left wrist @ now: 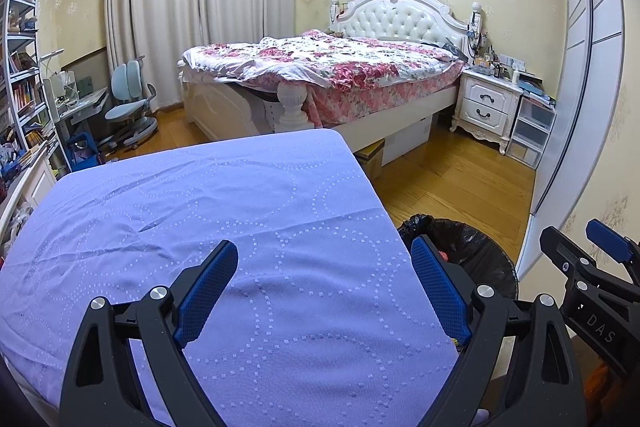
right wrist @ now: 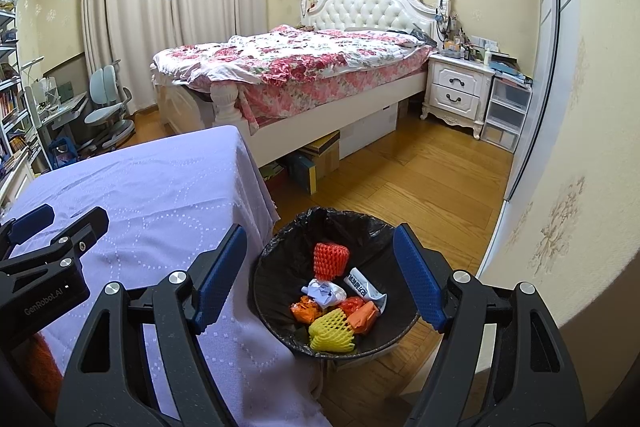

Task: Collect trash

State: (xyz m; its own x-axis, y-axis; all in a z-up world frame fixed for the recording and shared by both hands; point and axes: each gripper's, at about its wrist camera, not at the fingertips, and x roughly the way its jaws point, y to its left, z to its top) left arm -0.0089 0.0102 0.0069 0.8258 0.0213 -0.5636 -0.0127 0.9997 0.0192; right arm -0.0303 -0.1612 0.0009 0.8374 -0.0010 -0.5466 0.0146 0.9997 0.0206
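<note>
The left claw [left wrist: 324,287] stands open and empty over the lavender-covered tabletop [left wrist: 200,211], whose right edge drops away just beside the black-lined trash bin [right wrist: 280,259]; the right claw [right wrist: 320,275] is likewise open and empty, poised above the bin's mouth. Beyond the tabletop's far edge, a strip of bare wooden floor [right wrist: 420,167] runs between the bin, the bed [right wrist: 304,67] and the wall on the right. The bin holds the trash: one red foam net [right wrist: 330,259], one yellow foam net [right wrist: 332,331], one crumpled white paper [right wrist: 324,291], one silver wrapper [right wrist: 366,287] and about three orange wrappers [right wrist: 362,317].
</note>
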